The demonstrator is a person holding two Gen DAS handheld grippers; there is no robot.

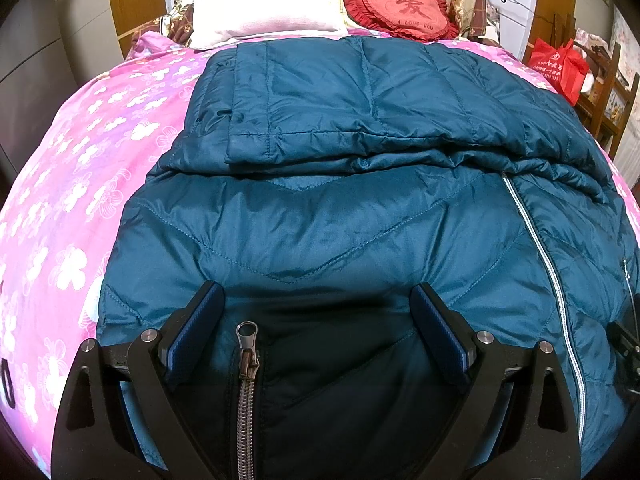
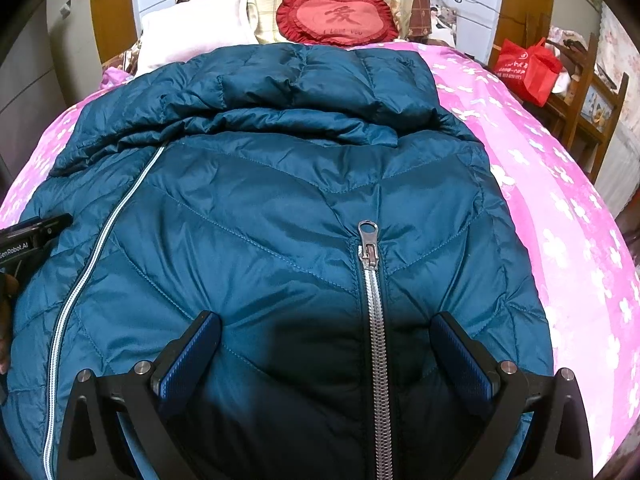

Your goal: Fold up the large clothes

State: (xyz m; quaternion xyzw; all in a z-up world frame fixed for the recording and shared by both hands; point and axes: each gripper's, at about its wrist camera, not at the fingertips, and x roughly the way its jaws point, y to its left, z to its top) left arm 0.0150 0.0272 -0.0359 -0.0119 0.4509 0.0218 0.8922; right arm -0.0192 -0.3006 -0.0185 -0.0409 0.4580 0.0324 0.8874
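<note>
A large teal quilted down jacket [image 1: 320, 216] lies spread on the bed, its sleeves folded across its far part. It also fills the right wrist view [image 2: 260, 200]. My left gripper [image 1: 316, 300] is open just above the jacket's near hem, beside a pocket zipper pull [image 1: 246, 330]. My right gripper [image 2: 326, 328] is open above the near hem on the other side, straddling a silver pocket zipper [image 2: 370, 248]. The white front zipper [image 1: 536, 236] runs between the two grippers and shows in the right wrist view [image 2: 104, 224]. The left gripper's body [image 2: 28, 236] shows at the left edge.
The bed has a pink flowered cover [image 1: 80, 168] [image 2: 560, 200]. A white pillow [image 1: 260, 4] and a red heart cushion [image 1: 404, 8] lie at the headboard. A red bag [image 1: 558, 66] sits on wooden furniture to the right of the bed.
</note>
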